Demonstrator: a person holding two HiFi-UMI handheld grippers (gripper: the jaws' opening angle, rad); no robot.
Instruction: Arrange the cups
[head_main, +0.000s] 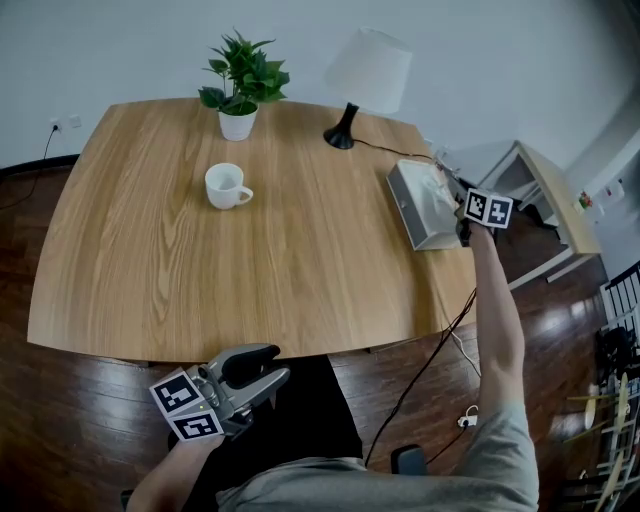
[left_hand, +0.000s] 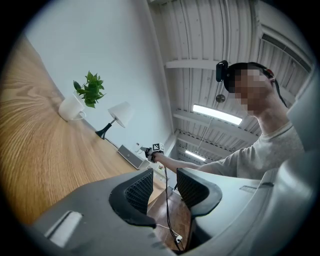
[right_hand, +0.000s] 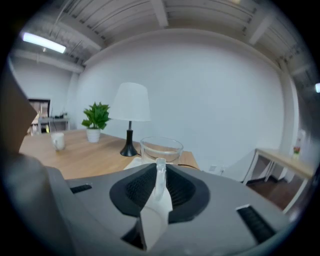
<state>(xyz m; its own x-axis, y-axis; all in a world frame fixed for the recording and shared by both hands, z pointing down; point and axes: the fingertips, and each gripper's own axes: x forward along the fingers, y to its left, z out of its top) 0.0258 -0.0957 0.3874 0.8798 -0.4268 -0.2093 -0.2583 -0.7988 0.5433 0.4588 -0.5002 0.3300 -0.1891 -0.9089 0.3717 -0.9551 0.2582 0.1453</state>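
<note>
Observed right gripper (right_hand: 160, 174) shut narrow on the handle of 1 clear glass cup (right_hand: 161, 146), with the cup body just beyond its jaw tips, by a grey box (head_main: 412, 218). Recorded left gripper (left_hand: 165, 186) with jaws wide apart, nothing between them. Logged 1 white mug (head_main: 227, 186) well away to the left of the right gripper, near a potted plant (head_main: 240, 85).

Desk (head_main: 150, 270): pale wood with visible grain and a satin finish. Mug (head_main: 227, 186) near its far edge: glossy white, ceramic-looking. Glass cup (right_hand: 161, 149): clear, smooth glass. Right gripper (right_hand: 160, 171): matt grey plastic with ribbed black pads (right_hand: 139, 188). Floor (head_main: 60, 420): dark, glossy wood.
</note>
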